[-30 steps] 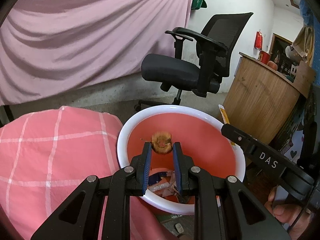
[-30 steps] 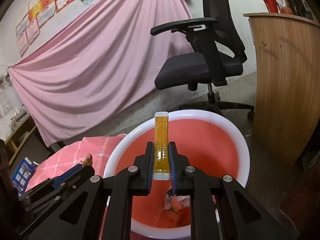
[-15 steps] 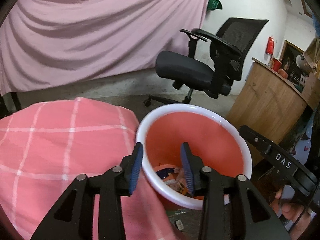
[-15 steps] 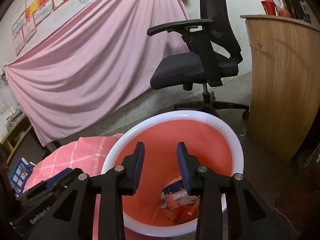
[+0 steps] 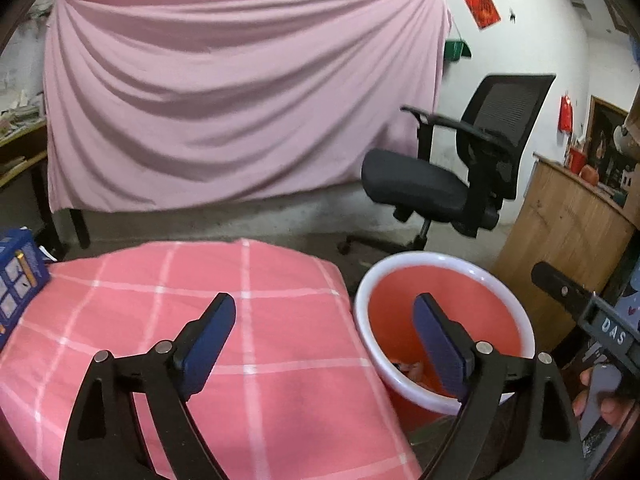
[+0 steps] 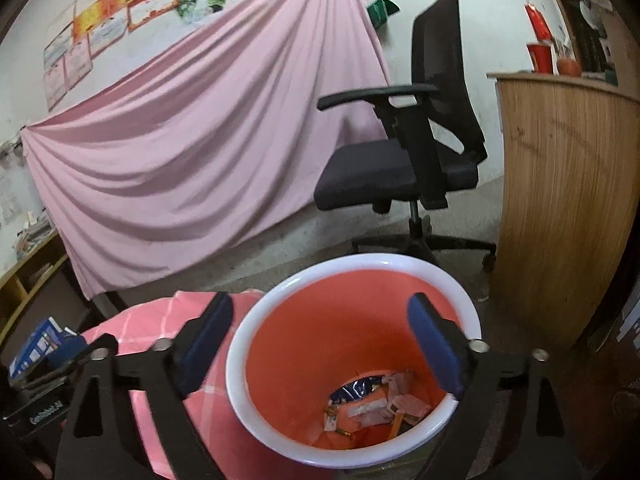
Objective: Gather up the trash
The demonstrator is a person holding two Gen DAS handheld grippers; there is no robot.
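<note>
Writing first: white letters "DAS" on the black arm of my right gripper (image 5: 576,300), seen at the right edge of the left wrist view. On the left gripper's body, low left in the right wrist view, a white label starts "Gen"; the rest is too blurred to read. The blue box (image 5: 16,280) has print I cannot make out.

Landmark: the red bin (image 6: 400,258) with its white rim, on the floor. Trash (image 6: 372,404), wrappers, paper scraps and a dark blue packet, lies at the bottom of the bin. Just left of the bin, touching its rim in both views, is the surface under a pink checked cloth (image 5: 256,320); the blue box sits at its far left end. Behind the bin stands a black office chair (image 6: 400,168). Right of the bin, a curved wooden counter (image 6: 560,200). Farther back, beyond the chair, a pink sheet (image 5: 240,100) hangs across the wall, with posters above it.

Left gripper (image 5: 324,344): jaws have just been opening and stand wide apart, nothing between them; it hangs over the cloth's edge, its right finger in front of the bin.

Right gripper (image 6: 320,344): jaws also just opened, wide apart, empty, poised over the bin's mouth. A hand (image 5: 600,396) grips its handle.
</note>
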